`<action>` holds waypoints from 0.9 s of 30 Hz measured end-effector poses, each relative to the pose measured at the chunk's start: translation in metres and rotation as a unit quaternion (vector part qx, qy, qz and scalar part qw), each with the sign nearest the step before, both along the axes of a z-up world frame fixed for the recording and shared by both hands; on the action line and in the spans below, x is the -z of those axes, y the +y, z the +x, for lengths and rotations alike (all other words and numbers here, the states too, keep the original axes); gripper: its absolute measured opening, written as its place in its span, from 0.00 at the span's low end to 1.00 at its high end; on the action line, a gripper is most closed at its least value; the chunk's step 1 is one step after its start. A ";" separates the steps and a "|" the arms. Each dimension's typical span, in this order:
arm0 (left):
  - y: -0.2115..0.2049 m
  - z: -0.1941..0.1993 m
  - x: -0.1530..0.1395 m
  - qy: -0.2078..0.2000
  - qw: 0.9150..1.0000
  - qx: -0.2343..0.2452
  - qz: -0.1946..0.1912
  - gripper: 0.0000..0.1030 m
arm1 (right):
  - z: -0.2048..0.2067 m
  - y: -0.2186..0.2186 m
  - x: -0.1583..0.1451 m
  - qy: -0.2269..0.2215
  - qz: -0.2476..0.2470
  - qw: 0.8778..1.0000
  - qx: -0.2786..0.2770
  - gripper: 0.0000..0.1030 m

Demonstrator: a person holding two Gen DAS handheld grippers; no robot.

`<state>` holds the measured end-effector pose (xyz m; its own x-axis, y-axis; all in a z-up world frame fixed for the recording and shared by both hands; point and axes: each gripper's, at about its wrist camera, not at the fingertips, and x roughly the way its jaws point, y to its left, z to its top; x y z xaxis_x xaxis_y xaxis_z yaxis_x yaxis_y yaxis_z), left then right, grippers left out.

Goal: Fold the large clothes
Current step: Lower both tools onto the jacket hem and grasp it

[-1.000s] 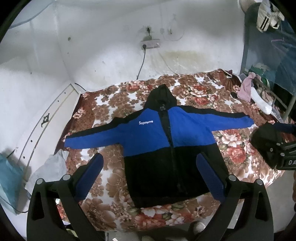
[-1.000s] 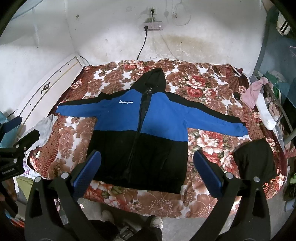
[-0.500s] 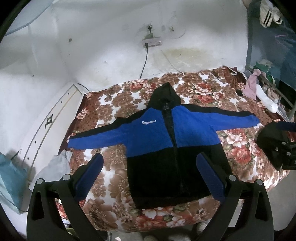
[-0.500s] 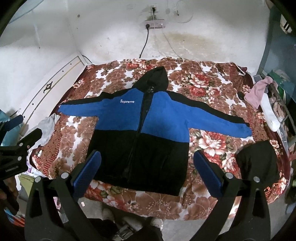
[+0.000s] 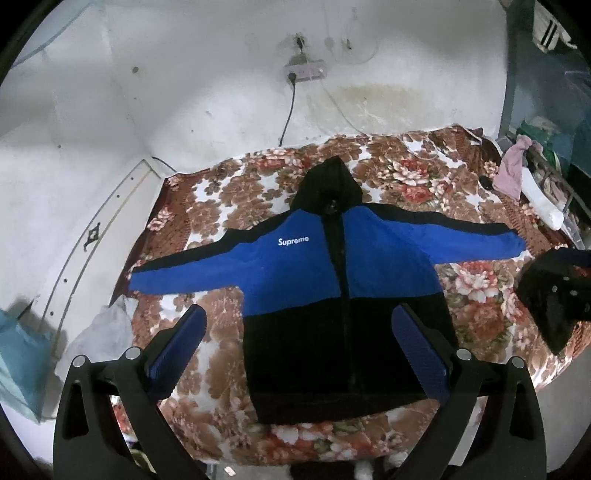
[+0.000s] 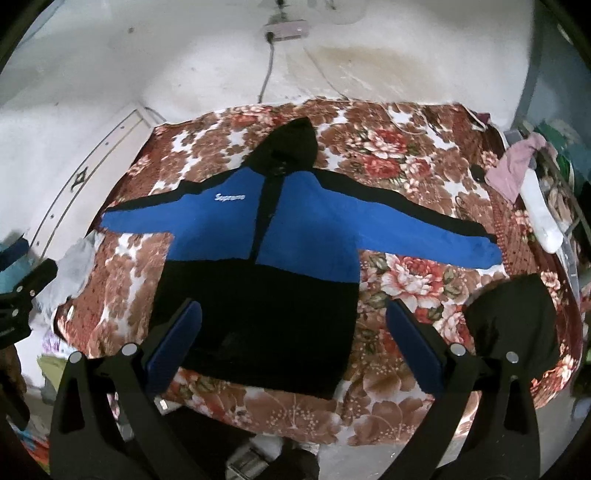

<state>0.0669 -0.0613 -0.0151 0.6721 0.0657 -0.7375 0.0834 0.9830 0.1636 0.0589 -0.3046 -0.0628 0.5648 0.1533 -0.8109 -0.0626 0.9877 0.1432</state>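
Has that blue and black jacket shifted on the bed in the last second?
No. The jacket lies spread over the same flowers of the bedspread; only the cameras moved.

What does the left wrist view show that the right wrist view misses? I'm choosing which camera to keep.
Only the left wrist view shows the right gripper, at its right edge, and hanging clothes top right. Only the right wrist view shows the left gripper, at its left edge. Both show the blue and black jacket spread flat, sleeves out, on the floral blanket, plus the wall socket and open jaws.
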 end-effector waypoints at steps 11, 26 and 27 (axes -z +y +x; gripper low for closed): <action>0.054 0.159 0.045 0.037 0.996 0.074 -0.022 0.95 | 0.112 0.018 0.018 0.038 -0.042 0.995 0.085 0.95; 0.078 0.356 0.121 0.070 0.992 0.100 -0.017 0.95 | 0.311 0.034 0.060 0.055 -0.056 0.994 0.072 0.95; 0.078 0.366 0.125 0.070 0.992 0.100 -0.014 0.95 | 0.327 0.032 0.067 0.058 -0.054 0.995 0.065 0.95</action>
